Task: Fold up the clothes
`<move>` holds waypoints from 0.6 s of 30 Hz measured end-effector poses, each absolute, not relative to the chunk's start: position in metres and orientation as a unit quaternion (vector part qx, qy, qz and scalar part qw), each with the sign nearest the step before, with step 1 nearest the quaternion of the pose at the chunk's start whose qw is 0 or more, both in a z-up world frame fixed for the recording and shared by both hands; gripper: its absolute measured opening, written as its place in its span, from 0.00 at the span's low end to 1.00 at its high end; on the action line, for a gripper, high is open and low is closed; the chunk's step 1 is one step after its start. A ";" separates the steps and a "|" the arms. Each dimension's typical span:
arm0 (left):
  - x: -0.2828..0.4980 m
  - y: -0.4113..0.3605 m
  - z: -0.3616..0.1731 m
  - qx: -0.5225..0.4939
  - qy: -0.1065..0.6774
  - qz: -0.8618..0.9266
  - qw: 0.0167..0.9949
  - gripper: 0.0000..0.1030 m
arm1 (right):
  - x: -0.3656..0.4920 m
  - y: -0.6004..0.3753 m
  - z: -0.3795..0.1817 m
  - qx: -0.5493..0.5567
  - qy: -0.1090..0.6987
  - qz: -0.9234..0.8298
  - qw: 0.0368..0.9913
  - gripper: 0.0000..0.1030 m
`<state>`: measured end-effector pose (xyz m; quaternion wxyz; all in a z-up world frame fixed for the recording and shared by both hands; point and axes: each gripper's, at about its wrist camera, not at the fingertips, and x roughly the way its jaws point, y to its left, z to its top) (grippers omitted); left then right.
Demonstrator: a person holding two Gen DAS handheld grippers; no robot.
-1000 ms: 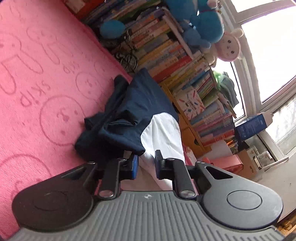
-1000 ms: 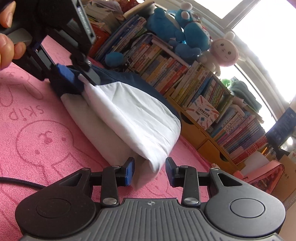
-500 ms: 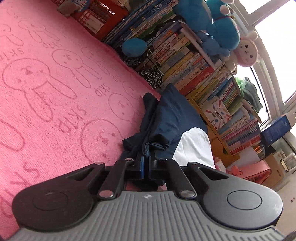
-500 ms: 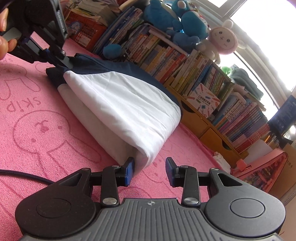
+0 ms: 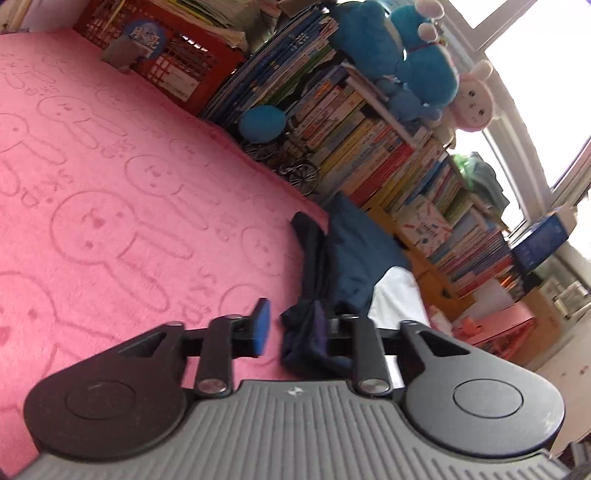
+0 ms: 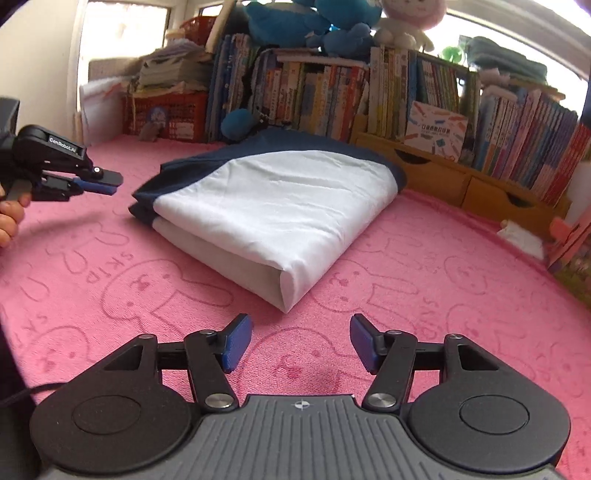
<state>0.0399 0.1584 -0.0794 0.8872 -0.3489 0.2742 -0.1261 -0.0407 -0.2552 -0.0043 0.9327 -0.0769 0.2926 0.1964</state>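
Note:
A folded white and navy garment [image 6: 273, 206] lies flat on the pink rabbit-print blanket [image 6: 443, 295]. In the left wrist view its navy edge [image 5: 347, 258] lies beside my open left gripper [image 5: 291, 328], bunched against the right finger. In the right wrist view the left gripper [image 6: 99, 181] hovers just left of the garment's navy corner, apart from it. My right gripper [image 6: 301, 343] is open and empty, a short way in front of the garment's near white corner.
A low bookshelf [image 6: 406, 88] packed with books runs along the blanket's far side, with blue and pink plush toys [image 6: 317, 18] on top. A red crate [image 6: 166, 114] stands at the back left. A small metal bicycle model [image 5: 295, 170] stands by the shelf.
My left gripper has opened and let go of the navy edge. My right gripper has opened wider and backed away. The garment now lies flat and folded.

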 end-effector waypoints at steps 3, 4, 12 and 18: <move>0.086 0.166 -0.074 -0.381 0.298 -0.169 0.859 0.65 | -0.025 -0.282 0.005 0.006 0.302 0.217 0.928 0.69; 0.102 0.165 -0.075 -0.383 0.311 -0.169 0.854 0.66 | -0.020 -0.290 0.008 0.034 0.304 0.223 0.926 0.70; 0.176 0.130 -0.082 -0.345 0.374 -0.142 0.849 0.70 | 0.027 -0.320 0.016 0.152 0.309 0.211 0.915 0.75; 0.117 0.094 -0.041 -0.140 0.328 -0.178 0.917 0.71 | 0.021 -0.299 0.030 0.024 0.307 0.218 0.926 0.84</move>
